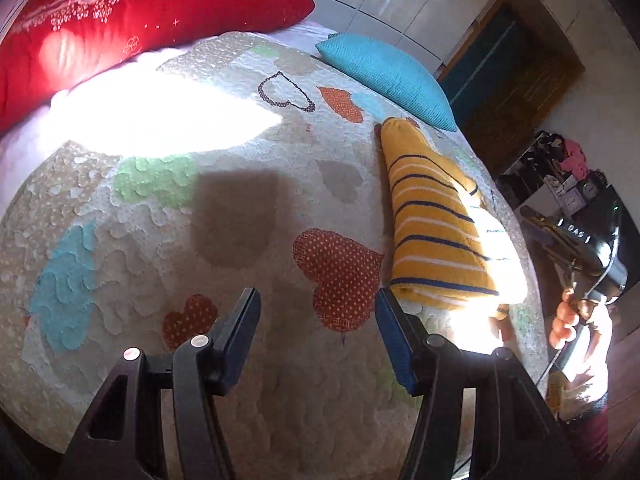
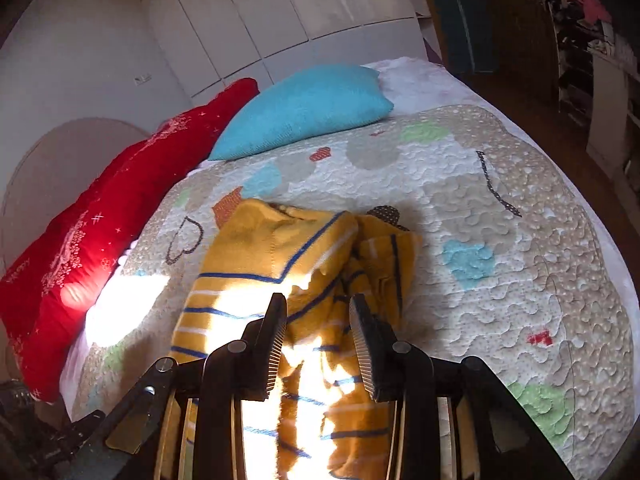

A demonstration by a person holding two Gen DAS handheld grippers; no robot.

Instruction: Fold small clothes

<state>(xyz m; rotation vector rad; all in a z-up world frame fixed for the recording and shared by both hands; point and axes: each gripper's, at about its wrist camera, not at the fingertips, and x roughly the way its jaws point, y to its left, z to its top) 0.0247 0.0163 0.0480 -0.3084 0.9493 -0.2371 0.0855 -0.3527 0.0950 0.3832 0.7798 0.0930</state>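
Note:
A yellow garment with blue and white stripes (image 1: 436, 224) lies folded in a long wedge on the right side of the quilted bed (image 1: 240, 216). My left gripper (image 1: 316, 304) hovers open over bare quilt just left of the garment's near end, with nothing between its fingers. In the right wrist view the same garment (image 2: 280, 248) lies rumpled on the quilt (image 2: 500, 220) below my right gripper (image 2: 319, 316). The right jaws stand apart. Cloth shows through the gap, but the pads do not press on it.
A red pillow (image 1: 120, 28) and a teal cushion (image 1: 388, 76) lie at the head of the bed. A person's hand (image 1: 566, 320) holds the other tool past the bed's right edge. A dark doorway (image 1: 512, 68) and cluttered shelves (image 1: 560, 176) stand beyond. Harsh sunlight patches cross the quilt.

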